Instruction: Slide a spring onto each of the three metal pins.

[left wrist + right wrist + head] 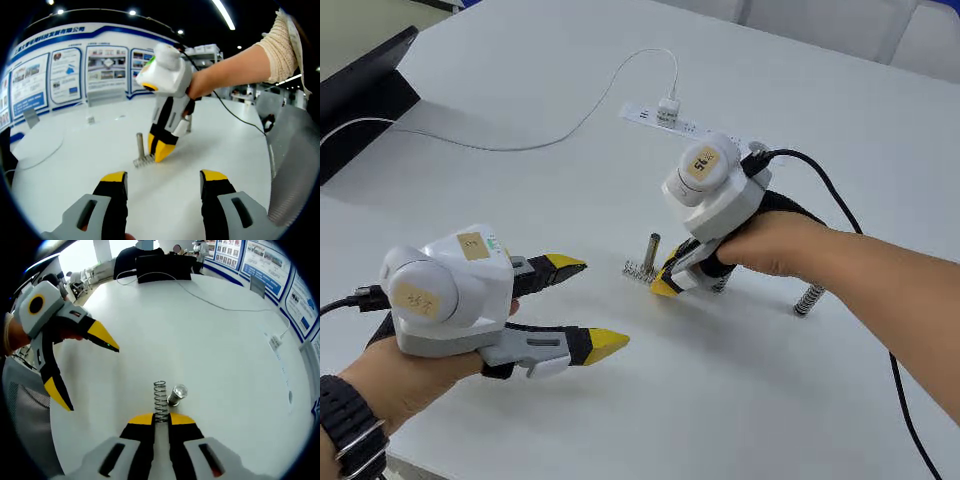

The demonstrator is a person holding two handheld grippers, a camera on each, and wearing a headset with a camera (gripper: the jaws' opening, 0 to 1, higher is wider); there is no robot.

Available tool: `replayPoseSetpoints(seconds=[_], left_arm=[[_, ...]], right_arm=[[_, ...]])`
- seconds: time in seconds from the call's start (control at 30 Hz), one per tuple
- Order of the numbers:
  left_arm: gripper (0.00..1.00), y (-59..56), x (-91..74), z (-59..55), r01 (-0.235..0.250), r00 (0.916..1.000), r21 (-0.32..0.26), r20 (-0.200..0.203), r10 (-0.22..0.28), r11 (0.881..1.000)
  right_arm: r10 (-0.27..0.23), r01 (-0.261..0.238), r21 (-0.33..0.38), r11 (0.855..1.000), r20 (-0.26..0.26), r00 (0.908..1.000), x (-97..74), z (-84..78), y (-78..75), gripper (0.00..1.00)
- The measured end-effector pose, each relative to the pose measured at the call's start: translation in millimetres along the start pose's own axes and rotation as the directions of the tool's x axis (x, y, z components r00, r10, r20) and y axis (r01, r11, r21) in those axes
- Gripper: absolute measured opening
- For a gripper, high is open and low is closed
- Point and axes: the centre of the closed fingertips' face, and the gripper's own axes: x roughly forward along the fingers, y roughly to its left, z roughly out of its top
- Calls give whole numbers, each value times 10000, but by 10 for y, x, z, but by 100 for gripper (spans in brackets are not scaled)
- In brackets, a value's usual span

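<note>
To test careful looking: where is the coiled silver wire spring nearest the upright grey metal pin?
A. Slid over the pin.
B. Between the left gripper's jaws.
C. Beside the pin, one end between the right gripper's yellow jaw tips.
C: the coiled wire spring lies beside the upright metal pin, its near end pinched by the right gripper; the pin's top is bare.

right tool [161,420] pinching spring [160,399] | pin [176,395] upright just beside spring | left tool [89,374] jaws apart

White table [720,420], blue-trimmed poster wall [65,70] (text too small to read), bright ceiling strip lights [223,14] overhead
</note>
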Motion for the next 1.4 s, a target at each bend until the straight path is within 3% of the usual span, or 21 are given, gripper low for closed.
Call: replayPoseSetpoints(seconds=[0.43,0.67,1.03,1.23,1.4], left_arm=[[59,-73,54,8,188,9998,122,-100,-187,9997],[56,-154,113,28,445,9989,288,-180,-440,9986],[46,-395,231,109,1333,9910,778,-207,-1321,9880],[37,-517,256,145,1714,9852,1072,-242,-1698,9794],[31,-600,277,155,1963,9805,1293,-310,-1939,9720]], right_arm=[[237,-245,-912,9955,-98,9997,-236,-94,282,11],[261,-272,-1407,9897,-97,9996,-418,-172,342,11],[520,-535,-2199,9740,-126,9986,-624,-313,465,11],[878,-899,-2747,9573,-202,9959,-690,-375,614,11],[898,-934,-3077,9469,-260,9956,-726,-364,676,11]])
